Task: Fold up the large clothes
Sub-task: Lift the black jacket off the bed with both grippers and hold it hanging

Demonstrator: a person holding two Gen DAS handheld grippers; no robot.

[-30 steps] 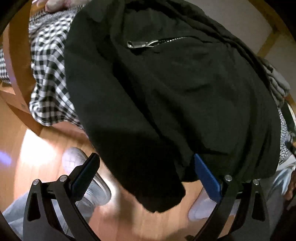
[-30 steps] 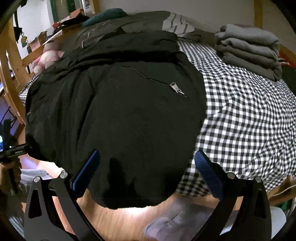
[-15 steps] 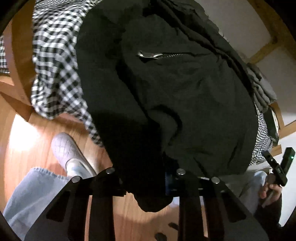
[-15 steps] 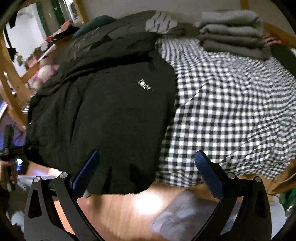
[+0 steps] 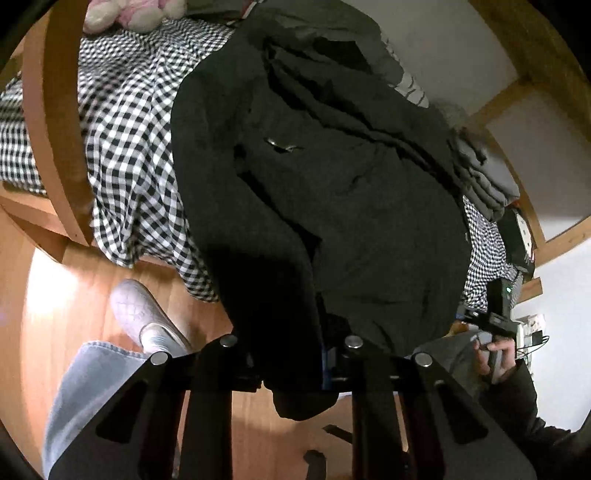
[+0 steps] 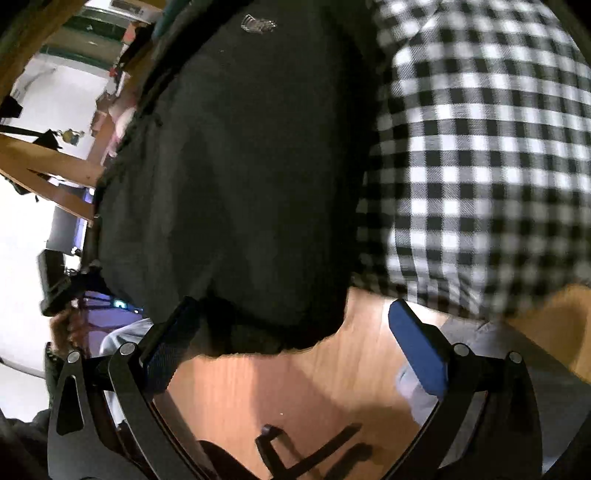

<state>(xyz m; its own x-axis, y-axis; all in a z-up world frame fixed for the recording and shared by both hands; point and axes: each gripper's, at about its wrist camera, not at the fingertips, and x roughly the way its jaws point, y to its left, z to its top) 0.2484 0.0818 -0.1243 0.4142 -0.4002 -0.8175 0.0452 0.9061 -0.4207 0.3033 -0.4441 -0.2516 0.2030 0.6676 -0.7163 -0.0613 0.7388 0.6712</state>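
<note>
While the left hand-held gripper (image 5: pixel 291 363) is closing on the black jacket (image 5: pixel 332 206) hem at 6 o'clock, we see checked bedding (image 5: pixel 129 147). Our right hand-held gripper (image 6: pixel 291 332) gapes, pressing nothing, hem between its fingers.

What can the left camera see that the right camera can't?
Only the left camera shows the pink stuffed toy at the far end of the bed, the stack of gray clothes, a gray slipper on the floor, and the left tool closing on the black jacket's hem.

Only the right camera shows the right tool, open, just below the hanging hem with nothing pinched.

Both show the jacket, the checkered sheet and the wooden floor.
</note>
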